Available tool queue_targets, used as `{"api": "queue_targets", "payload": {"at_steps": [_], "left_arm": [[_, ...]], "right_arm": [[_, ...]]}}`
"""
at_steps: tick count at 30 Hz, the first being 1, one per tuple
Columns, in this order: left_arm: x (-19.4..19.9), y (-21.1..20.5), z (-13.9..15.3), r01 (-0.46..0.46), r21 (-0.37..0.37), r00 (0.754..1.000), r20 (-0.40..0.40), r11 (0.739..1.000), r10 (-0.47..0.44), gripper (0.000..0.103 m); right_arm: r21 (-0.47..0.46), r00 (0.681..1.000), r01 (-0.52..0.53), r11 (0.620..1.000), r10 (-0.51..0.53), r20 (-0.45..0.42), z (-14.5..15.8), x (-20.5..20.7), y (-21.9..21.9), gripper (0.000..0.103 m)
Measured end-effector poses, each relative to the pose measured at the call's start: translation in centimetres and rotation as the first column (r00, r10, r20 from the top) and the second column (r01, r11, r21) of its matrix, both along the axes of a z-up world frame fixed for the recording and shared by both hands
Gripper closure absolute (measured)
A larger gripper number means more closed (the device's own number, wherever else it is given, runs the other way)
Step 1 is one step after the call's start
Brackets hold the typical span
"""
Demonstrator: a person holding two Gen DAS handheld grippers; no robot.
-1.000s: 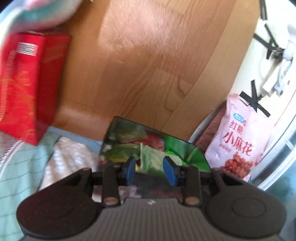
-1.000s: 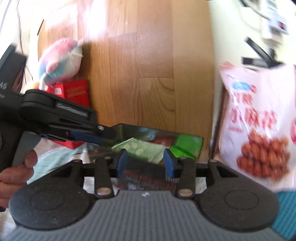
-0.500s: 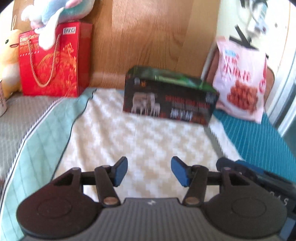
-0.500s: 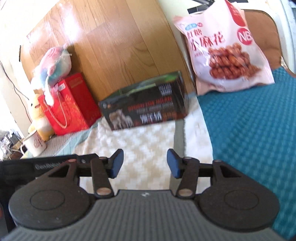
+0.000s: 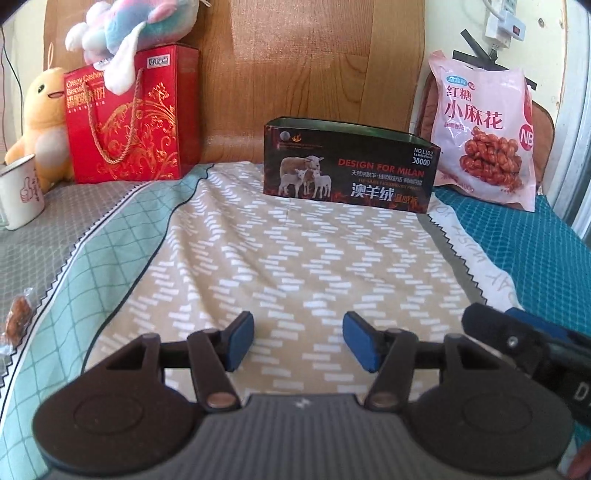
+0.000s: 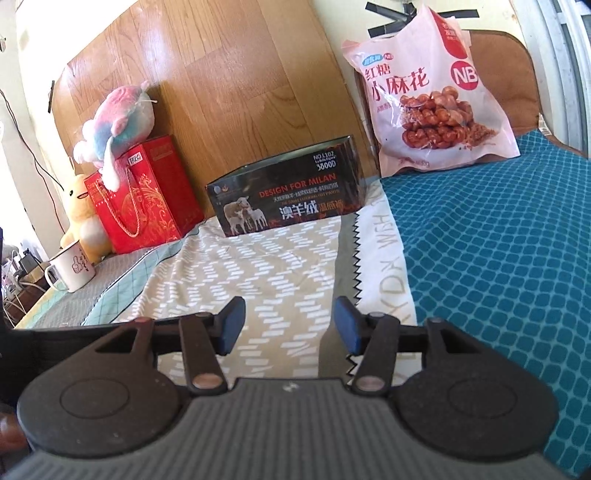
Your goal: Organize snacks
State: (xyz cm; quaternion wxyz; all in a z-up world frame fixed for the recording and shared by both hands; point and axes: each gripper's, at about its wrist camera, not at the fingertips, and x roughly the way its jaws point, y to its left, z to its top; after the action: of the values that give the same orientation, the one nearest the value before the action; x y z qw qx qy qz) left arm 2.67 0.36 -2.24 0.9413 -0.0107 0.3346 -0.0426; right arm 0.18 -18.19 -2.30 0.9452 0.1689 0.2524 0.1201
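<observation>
Bed [image 5: 303, 258] covered in patchwork cloth, wooden headboard [image 5: 314, 74] at far edge. Pink snack bag [image 5: 484, 129] leans upright far right, on teal cloth. Red gift bag [image 5: 133, 118] far left, pastel plush [image 5: 136, 26] on top, yellow plush [image 5: 42, 118] beside it. Dark open-top box [image 5: 347, 166] stands far centre against headboard, between red bag and pink bag. White mug [image 5: 20, 192] left. Small wrapped snack [image 5: 18, 319] near left edge. Left tongs [image 5: 298, 341] apart, empty, low over near cloth. Right tongs [image 6: 287, 326] apart, empty.
</observation>
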Motion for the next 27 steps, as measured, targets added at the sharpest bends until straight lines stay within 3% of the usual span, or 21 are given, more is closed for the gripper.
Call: {"api": "queue_targets", "payload": {"at_steps": [14,18,19,21,23,27], "left_arm": [[-0.5,-0.4,-0.5,-0.023,0.055,0.999,0.042,0.998,0.021,0.044],[-0.7,-0.5,-0.4,-0.036,0.071,0.998,0.054,0.997,0.033,0.039],[-0.8,-0.6,-0.4,-0.039,0.077,0.998,0.057,0.996,0.035,0.037],[-0.9,-0.7,-0.3,-0.047,0.091,0.997,0.069,0.995,0.041,0.022],[-1.2,-0.9,-0.2,-0.053,0.107,0.994,0.096,0.993,0.043,0.014],[-1.6,-1.6,0.0,-0.055,0.152,0.991,0.126,0.987,0.036,0.007]], "right_arm": [[0.006,1.000,0.004,1.000,-0.004,0.021,-0.1,-0.4,0.1,0.045],[0.020,1.000,0.013,1.000,-0.014,0.021,-0.1,-0.5,-0.1,0.039],[0.027,1.000,0.016,1.000,-0.016,0.021,-0.1,-0.5,-0.2,0.039],[0.028,1.000,0.017,0.999,-0.017,0.022,-0.1,-0.6,-0.2,0.039],[0.035,0.999,0.020,0.999,-0.021,0.026,-0.1,-0.7,-0.3,0.038],[0.044,0.999,0.026,0.999,-0.027,0.030,-0.1,-0.8,-0.4,0.038]]}}
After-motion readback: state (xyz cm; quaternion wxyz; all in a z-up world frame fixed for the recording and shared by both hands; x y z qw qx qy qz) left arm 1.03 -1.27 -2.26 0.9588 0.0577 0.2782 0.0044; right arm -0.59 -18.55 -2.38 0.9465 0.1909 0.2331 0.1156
